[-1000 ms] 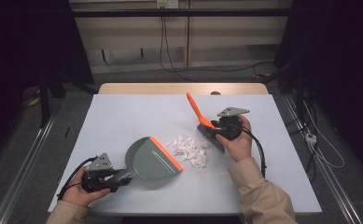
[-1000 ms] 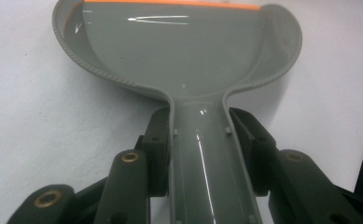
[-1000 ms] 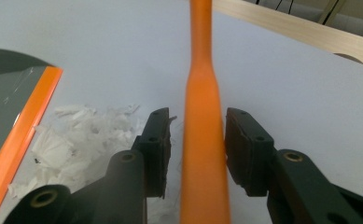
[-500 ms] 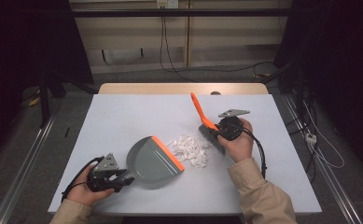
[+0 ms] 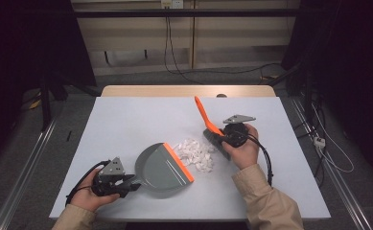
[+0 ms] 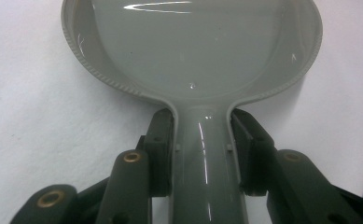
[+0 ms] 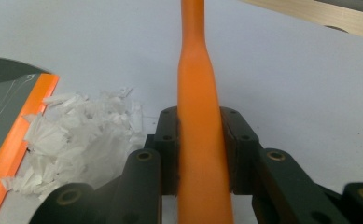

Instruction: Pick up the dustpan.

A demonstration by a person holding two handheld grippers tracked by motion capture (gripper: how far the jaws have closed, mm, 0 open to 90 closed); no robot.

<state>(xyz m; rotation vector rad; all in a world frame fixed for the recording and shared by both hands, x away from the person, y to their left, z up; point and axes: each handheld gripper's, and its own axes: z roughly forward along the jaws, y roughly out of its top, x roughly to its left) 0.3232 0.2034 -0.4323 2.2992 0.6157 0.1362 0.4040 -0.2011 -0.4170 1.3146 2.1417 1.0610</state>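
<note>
Nearest the person, the left gripper (image 5: 126, 184) has its fingers (image 6: 163, 140) clamped on the handle of the grey dustpan (image 5: 162, 165), which lies flat on the white surface (image 5: 126, 120). The pan's long axis runs from the handle at lower left to its orange lip at upper right.

Just beyond the lip sits a heap of white paper scraps (image 5: 196, 153).

Farther right, the right gripper (image 5: 220, 136) grips the orange brush handle (image 5: 202, 112), which slants up and away to the left. Its fingers (image 7: 167, 140) have just closed tighter on it. Since a second ago the handle has tipped more upright.

The brush head is hidden behind the hand.
</note>
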